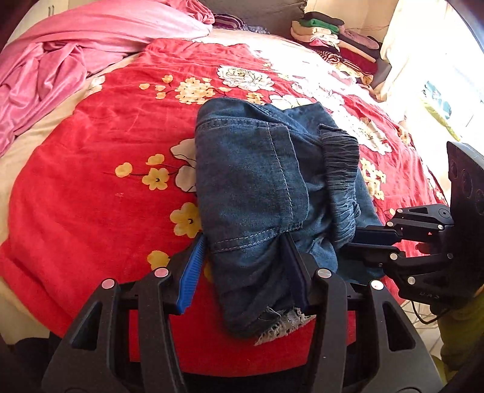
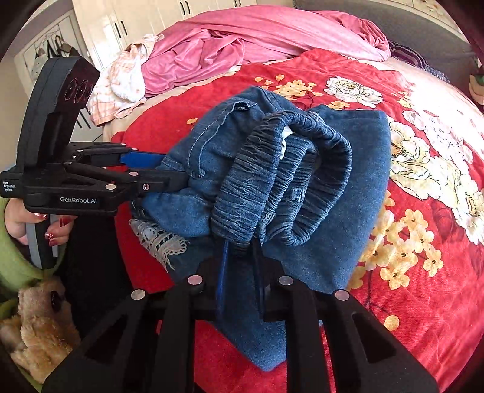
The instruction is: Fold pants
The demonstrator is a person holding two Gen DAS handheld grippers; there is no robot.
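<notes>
a: what lay around the work?
b: a red floral blanket [image 1: 99, 157] covered the bed. a crumpled pink sheet [image 1: 51, 63] was heaped at its far side, with a pale checked cloth [image 2: 121, 81] beside it in the right wrist view. a stack of folded clothes [image 1: 335, 45] sat at the far corner, well apart from the work. white cupboards [image 2: 127, 24] stood behind the bed, and a tan plush toy [image 2: 39, 326] sat low at the bed's near edge.

a: did anything block the view?
b: the bunched cloth itself hid the tips of both tools, and each tool's black frame filled the bottom of its own view.

a: where were the pants?
b: the denim pants [image 1: 260, 193] lay bundled on the blanket near its front edge, with the gathered elastic waistband [image 2: 281, 178] looped on top and a scrap of white lace trim [image 2: 160, 238] showing at the near hem.

a: and the tools?
b: the left gripper [image 1: 245, 266] had its blue-padded fingers [image 1: 190, 272] spread, one on each side of a fold of denim that ran between them; whether they pressed it i could not tell. the right gripper [image 2: 242, 266] had its fingers drawn close together, pinching the denim just below the waistband. it reached in from the right of the bundle, the left from the front.
</notes>
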